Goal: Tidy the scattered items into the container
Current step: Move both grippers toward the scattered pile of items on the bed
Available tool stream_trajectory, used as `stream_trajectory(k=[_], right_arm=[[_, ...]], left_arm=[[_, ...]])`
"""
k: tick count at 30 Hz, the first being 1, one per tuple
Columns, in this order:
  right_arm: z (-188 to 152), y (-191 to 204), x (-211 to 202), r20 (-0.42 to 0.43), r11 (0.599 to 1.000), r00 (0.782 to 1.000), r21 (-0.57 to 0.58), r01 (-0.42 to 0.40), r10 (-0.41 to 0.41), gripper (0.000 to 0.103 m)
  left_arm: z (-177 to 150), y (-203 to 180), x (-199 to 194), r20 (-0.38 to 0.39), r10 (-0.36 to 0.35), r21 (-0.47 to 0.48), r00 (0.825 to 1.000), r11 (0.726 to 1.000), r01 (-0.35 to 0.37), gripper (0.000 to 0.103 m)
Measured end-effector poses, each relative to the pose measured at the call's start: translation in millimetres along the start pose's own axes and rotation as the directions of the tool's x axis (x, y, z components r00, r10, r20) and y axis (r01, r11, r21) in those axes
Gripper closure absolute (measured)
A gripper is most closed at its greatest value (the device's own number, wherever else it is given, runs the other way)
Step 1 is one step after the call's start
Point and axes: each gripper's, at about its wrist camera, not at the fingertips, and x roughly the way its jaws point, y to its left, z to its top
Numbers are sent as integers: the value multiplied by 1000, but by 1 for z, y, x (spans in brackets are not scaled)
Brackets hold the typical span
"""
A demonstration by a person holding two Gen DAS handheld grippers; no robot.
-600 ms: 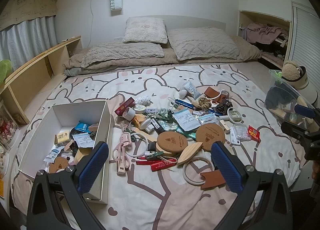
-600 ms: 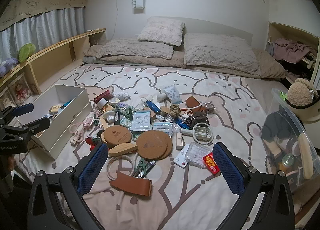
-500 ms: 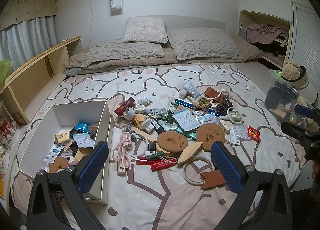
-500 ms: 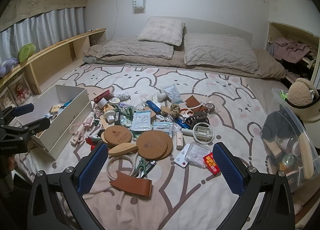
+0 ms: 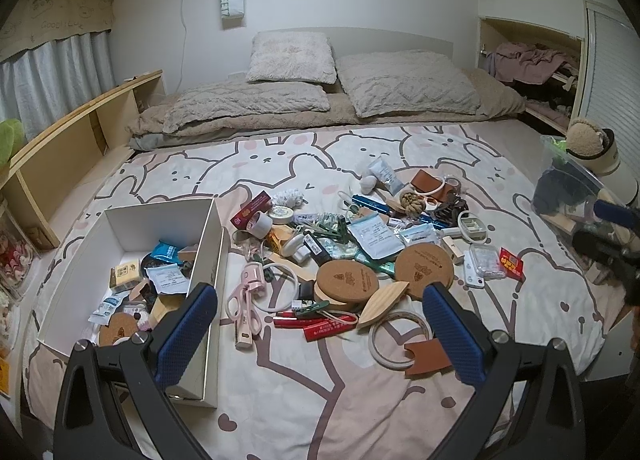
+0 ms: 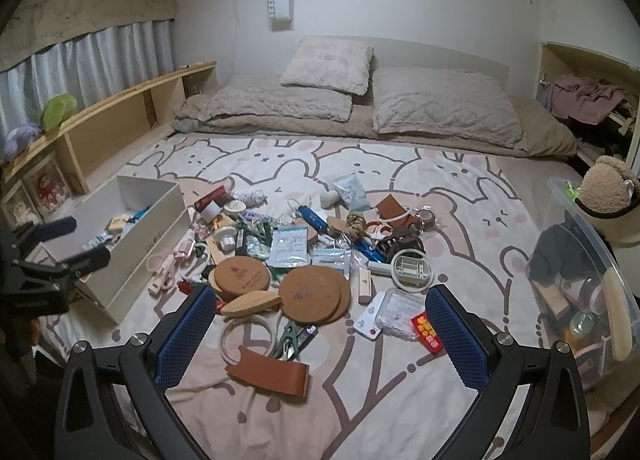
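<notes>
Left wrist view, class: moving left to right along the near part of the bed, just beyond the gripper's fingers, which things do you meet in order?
White box → pink eyelash curler → red pens → leaf-shaped wooden piece → white ring → brown leather piece.

Matt white cardboard box (image 5: pixel 120 228); rough cork coasters (image 5: pixel 424 266); smooth brown leather piece (image 6: pixel 268 374); soft printed cotton bedsheet (image 5: pixel 280 392); fluffy pillows (image 5: pixel 292 56); both claws' pads (image 5: pixel 188 336) are textured blue rubber.
</notes>
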Motion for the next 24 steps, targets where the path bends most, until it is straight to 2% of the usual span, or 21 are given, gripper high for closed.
stream_trajectory(k=[6,14,18,24], right_arm=[[9,-12,6,1,1000,1000,21,4,-4,0],[20,-25,32,-57,999,998,53,5,-2,0],[26,-25,44,-79,999,997,28,21,-19,0],[36,-18,59,-95,1000,995,-12,19,-20,0]], left_arm=[[10,2,1,12,1,12,1000,1000,-1,0],[40,5,3,16,-2,8,1000,1000,2,0],[56,4,8,24,0,20,1000,1000,0,0],[69,1,31,-30,-25,9,999,1000,25,0]])
